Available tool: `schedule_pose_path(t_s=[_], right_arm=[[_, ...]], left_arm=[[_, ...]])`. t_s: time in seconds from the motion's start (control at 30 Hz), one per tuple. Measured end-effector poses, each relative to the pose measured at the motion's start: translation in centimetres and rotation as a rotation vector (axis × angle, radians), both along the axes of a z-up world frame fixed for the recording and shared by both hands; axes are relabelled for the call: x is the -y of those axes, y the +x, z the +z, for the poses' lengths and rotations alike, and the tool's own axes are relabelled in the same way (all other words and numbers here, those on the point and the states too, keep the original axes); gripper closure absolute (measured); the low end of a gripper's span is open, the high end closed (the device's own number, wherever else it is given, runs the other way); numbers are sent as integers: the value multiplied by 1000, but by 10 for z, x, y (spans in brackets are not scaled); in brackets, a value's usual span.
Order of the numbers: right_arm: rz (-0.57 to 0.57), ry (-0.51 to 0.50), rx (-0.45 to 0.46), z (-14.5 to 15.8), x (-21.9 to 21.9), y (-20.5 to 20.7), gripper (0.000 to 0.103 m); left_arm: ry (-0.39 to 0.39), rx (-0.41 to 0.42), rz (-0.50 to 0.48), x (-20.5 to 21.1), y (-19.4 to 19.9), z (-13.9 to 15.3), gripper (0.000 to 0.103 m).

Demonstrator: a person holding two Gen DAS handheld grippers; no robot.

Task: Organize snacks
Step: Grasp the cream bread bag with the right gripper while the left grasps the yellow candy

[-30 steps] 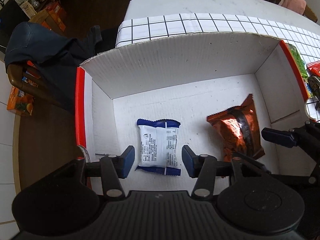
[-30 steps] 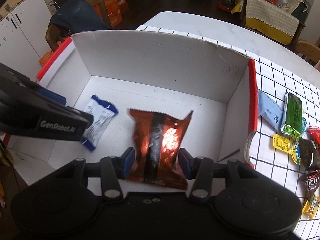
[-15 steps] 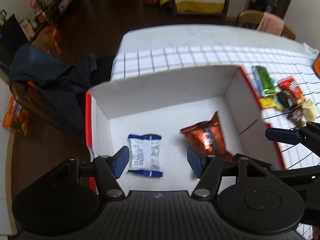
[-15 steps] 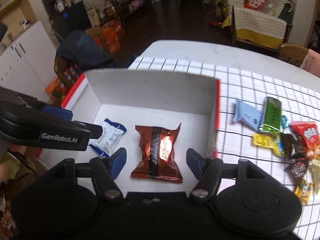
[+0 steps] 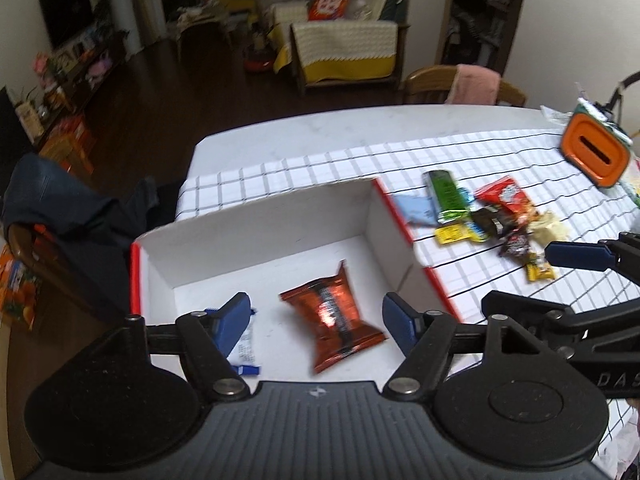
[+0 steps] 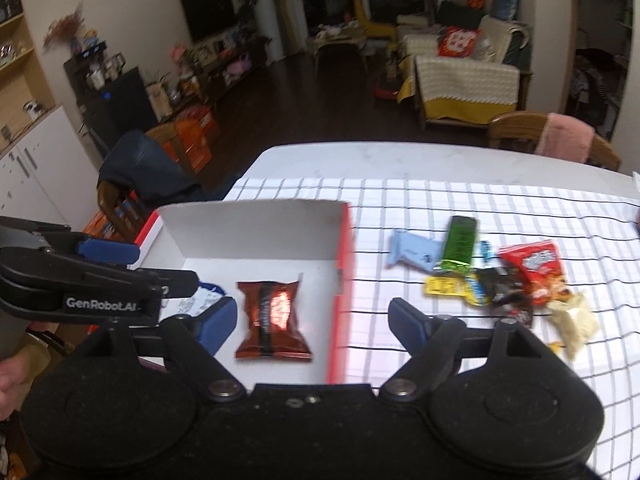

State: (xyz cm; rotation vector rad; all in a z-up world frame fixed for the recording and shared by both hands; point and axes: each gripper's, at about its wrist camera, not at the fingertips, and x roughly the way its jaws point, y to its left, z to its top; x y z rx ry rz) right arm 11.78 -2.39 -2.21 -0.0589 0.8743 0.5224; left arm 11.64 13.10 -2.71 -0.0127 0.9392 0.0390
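Fingers of the right hand-held gripper (image 6: 310, 322) are spread wide with nothing between them, held above the right wall of the white box (image 6: 256, 228). Loose snacks (image 6: 496, 272) are seen ahead and to its right on the checked cloth of the desk (image 6: 420, 200) — a pale blue packet (image 6: 414, 254) nearest the box, then a green bar (image 6: 460, 244) whose long axis points away from the gripper, then a red bag (image 6: 534, 268). The right gripper is judged the nearer one to this pile. The left hand-held gripper (image 5: 316, 322) is likewise spread and empty, above the box. Two items are held in the box: an orange-brown foil packet (image 5: 334, 316) lying flat mid-floor, and a blue-and-white packet (image 5: 244, 350) at the left — partly hidden behind the left finger.
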Motion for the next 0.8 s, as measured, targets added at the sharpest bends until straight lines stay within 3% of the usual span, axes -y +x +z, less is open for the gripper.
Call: schedule_pose_path(t_s=[0.47,0.8], right_arm=[[-73,15,44,0,112,6,2],[-8,-53,65,-17,192,35,1]], left_arm=[[-59,43,-30,81,17,2,18],[-75,-13,-52,155,54,-21,17]])
